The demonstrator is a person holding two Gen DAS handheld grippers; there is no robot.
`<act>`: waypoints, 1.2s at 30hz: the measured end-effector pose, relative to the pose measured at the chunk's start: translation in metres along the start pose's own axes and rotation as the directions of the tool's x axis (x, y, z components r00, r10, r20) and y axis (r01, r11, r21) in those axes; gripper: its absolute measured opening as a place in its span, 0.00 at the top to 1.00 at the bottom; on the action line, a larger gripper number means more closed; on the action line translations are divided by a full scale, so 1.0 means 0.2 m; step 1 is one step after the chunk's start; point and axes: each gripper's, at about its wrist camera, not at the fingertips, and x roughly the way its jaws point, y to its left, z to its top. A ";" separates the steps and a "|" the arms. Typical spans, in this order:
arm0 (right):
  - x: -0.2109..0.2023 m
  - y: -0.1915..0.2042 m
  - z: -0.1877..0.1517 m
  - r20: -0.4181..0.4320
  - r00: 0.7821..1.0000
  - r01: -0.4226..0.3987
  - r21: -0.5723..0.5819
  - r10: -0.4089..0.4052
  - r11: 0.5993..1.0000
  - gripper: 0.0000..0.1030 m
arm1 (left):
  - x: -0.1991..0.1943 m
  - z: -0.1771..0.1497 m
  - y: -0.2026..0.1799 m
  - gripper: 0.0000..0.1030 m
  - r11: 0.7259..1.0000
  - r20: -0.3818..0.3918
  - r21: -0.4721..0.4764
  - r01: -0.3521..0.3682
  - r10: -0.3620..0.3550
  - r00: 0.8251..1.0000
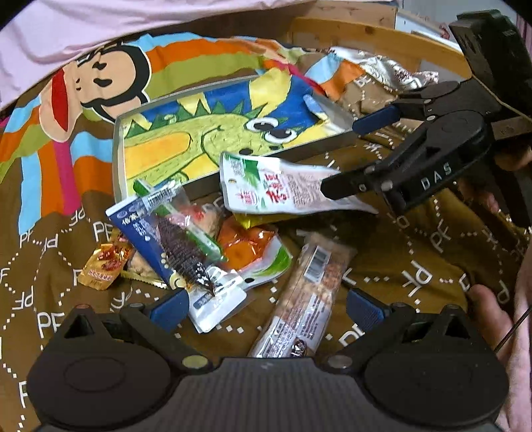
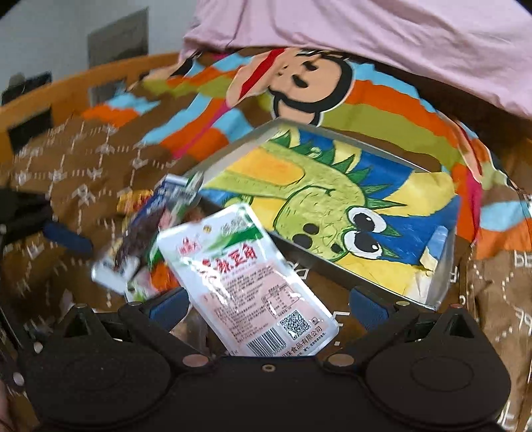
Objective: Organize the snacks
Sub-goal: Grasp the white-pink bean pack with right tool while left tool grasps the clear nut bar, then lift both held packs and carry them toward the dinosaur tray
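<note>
A pile of snack packets (image 1: pixel 199 252) lies on the brown printed cloth, right in front of my left gripper (image 1: pixel 266 307), which is open above them. The pile holds a blue pouch (image 1: pixel 143 232), an orange pack (image 1: pixel 246 247), a long nut bar (image 1: pixel 309 292) and a gold candy (image 1: pixel 103 266). Behind it sits a metal tray (image 1: pixel 117 159) lined with a dinosaur drawing. A white-and-pink pouch (image 2: pixel 246 275) lies between the spread fingers of my right gripper (image 2: pixel 267 305), just short of the tray (image 2: pixel 444 266). In the left wrist view the right gripper (image 1: pixel 342 156) hangs open over that pouch (image 1: pixel 276 186).
A crumpled silver bag (image 1: pixel 385 71) lies behind the tray near a curved wooden rail (image 1: pixel 382 38). Pink fabric (image 1: pixel 99 26) hangs over the far side. A person's hand (image 1: pixel 492 309) holds a handle at the right. The cloth carries a monkey print (image 1: pixel 99 83).
</note>
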 end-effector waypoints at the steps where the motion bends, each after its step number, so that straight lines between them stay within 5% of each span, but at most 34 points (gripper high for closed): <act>1: 0.01 0.00 0.00 -0.008 1.000 -0.001 -0.007 0.000 1.000 0.01 | 0.01 0.00 0.00 0.00 1.000 -0.006 0.001 -0.002 0.002 1.000; 19: 0.18 -0.09 0.00 -0.054 0.995 -0.087 -0.045 0.085 0.995 0.01 | 0.08 0.00 -0.08 0.01 0.978 -0.072 0.100 0.181 -0.174 0.982; 25: 0.18 -0.11 0.00 -0.046 0.992 -0.122 -0.010 0.121 0.992 0.01 | 0.14 0.00 -0.05 0.03 0.972 -0.119 0.017 0.234 -0.230 0.966; 32: 0.19 -0.08 0.00 -0.050 0.980 -0.194 -0.041 0.192 0.980 0.01 | 0.19 0.01 0.01 0.06 0.976 -0.133 -0.030 0.217 -0.219 0.967; 36: 0.22 -0.06 -0.01 -0.054 0.983 -0.180 -0.074 0.176 0.981 0.01 | 0.21 0.02 0.03 0.17 0.975 -0.139 -0.057 0.216 -0.221 0.965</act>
